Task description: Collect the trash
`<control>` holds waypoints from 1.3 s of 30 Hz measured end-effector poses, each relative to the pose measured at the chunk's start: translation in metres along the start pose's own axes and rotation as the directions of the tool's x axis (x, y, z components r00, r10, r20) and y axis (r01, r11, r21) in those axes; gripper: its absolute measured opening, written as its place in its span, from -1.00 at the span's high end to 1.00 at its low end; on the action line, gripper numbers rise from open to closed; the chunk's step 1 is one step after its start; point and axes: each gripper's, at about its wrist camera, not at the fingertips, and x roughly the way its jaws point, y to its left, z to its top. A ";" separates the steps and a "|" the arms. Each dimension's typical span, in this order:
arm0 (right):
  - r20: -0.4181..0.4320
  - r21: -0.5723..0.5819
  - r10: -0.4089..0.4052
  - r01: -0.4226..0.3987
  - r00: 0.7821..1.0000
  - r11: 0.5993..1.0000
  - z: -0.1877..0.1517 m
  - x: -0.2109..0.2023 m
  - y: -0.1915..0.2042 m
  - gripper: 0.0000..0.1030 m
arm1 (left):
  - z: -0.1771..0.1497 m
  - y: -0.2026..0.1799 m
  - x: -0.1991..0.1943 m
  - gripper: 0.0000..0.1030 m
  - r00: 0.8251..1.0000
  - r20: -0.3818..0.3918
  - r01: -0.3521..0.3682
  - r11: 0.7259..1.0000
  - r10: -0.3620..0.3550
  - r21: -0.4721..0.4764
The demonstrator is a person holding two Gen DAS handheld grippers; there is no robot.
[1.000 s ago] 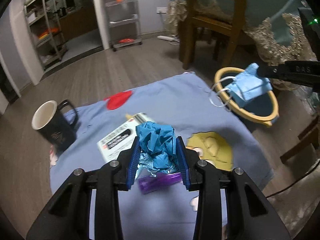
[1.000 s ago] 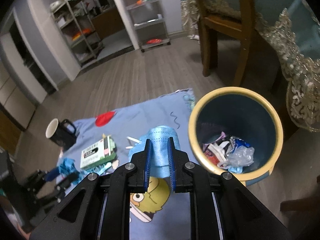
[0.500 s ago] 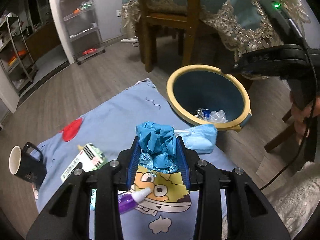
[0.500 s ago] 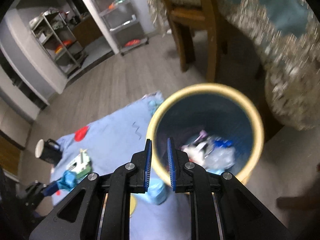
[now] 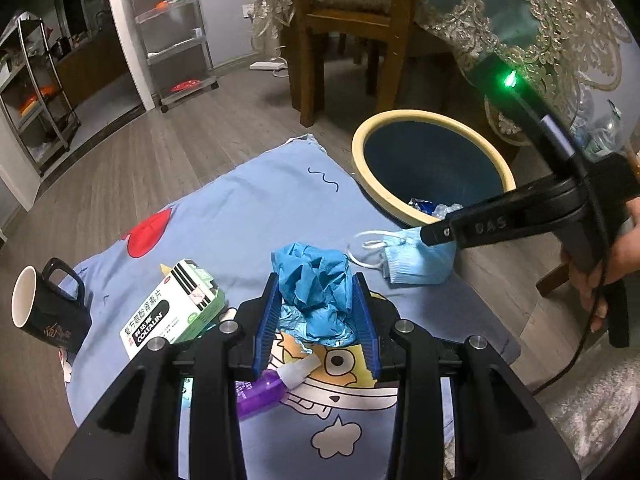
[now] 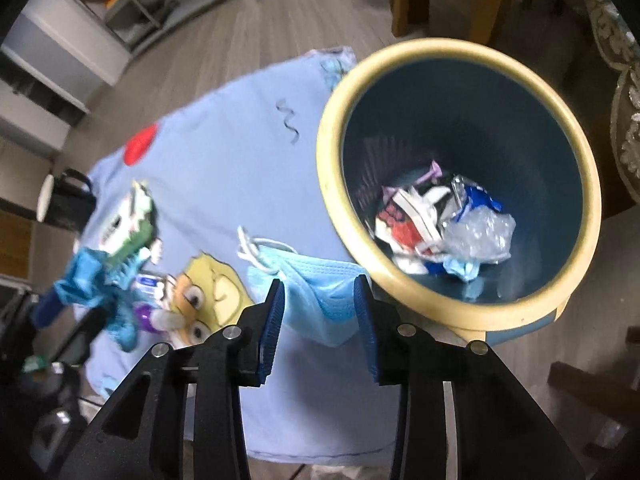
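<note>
crumpled blue wad (image 5: 314, 286): creased, papery or film-like; clamped between the ribbed blue pads of the left gripper (image 5: 316, 320), held above the cloth.
left jaws: narrow, pressed on both sides of the wad.
face mask (image 6: 320, 288): light blue, pleated, soft, white elastic loops; lying on the cloth edge just beside the bin, seen between the right pads.
right gripper (image 6: 319, 322): jaws opening; mask framed between them, contact with the pads cannot be told. Gripped by a hand (image 5: 608, 268).
trash bin (image 5: 368, 184): round, cream rim, dark blue inside; crinkled clear plastic and printed wrappers at the bottom.
cloth (image 5: 240, 208): light blue fabric, cartoon print, spread on grey wood-plank floor.
medicine box (image 5: 172, 308): white-green carton, flat on the cloth.
purple bottle (image 5: 260, 394): lying under the left jaws, white cap.
mug (image 5: 44, 308): black, glossy, white inside, at the cloth's edge.
</note>
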 end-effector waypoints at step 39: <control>0.393 0.425 0.016 -0.197 0.919 0.883 0.021 -0.084 -0.138 0.51 | 0.107 -0.111 0.073 -0.12 0.980 0.078 0.161 0.964 -0.181 0.212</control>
